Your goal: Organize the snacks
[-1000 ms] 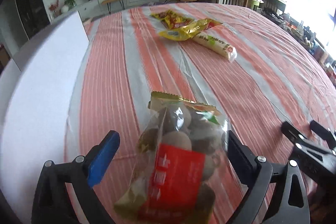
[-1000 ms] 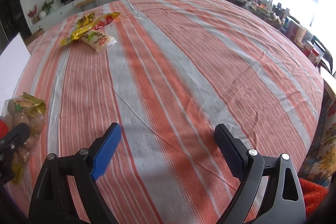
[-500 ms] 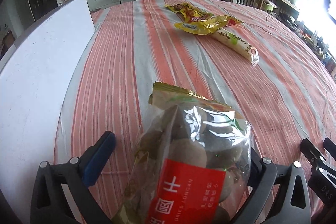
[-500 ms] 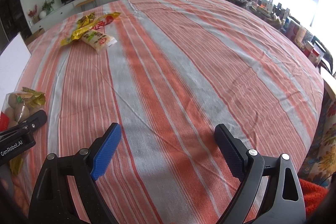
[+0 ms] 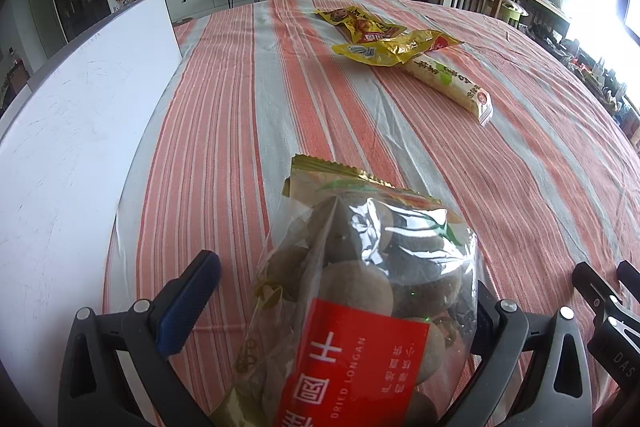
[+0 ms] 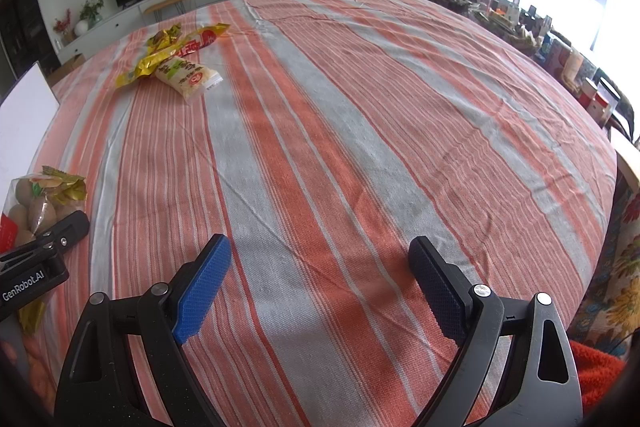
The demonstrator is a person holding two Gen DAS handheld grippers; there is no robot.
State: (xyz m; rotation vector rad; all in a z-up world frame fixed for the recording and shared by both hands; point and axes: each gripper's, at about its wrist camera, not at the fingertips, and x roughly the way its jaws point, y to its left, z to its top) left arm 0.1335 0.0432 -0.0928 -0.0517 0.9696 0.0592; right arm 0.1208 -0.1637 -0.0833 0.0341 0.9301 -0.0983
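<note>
The bag of dried longan (image 5: pixel 360 307) lies on the striped tablecloth (image 5: pixel 240 131) near the table's left edge, between the fingers of the left gripper (image 5: pixel 344 291). Those jaws stand wide apart: the blue left pad (image 5: pixel 188 307) is clear of the bag with cloth showing between, while the bag bulges against or over the right finger, and whether that pad presses it cannot be told. A white board (image 5: pixel 80 131) lies just left of the bag along that edge.

Toward the far left of the table sit the other snacks: a yellow packet (image 5: pixel 388 49) lying across a long pale wrapped bar (image 5: pixel 448 83), with a yellow-and-red packet (image 5: pixel 356 23) touching behind them.

The right gripper (image 6: pixel 320 283) hangs over bare cloth near the table's near edge, jaws wide apart, holding and touching nothing.
</note>
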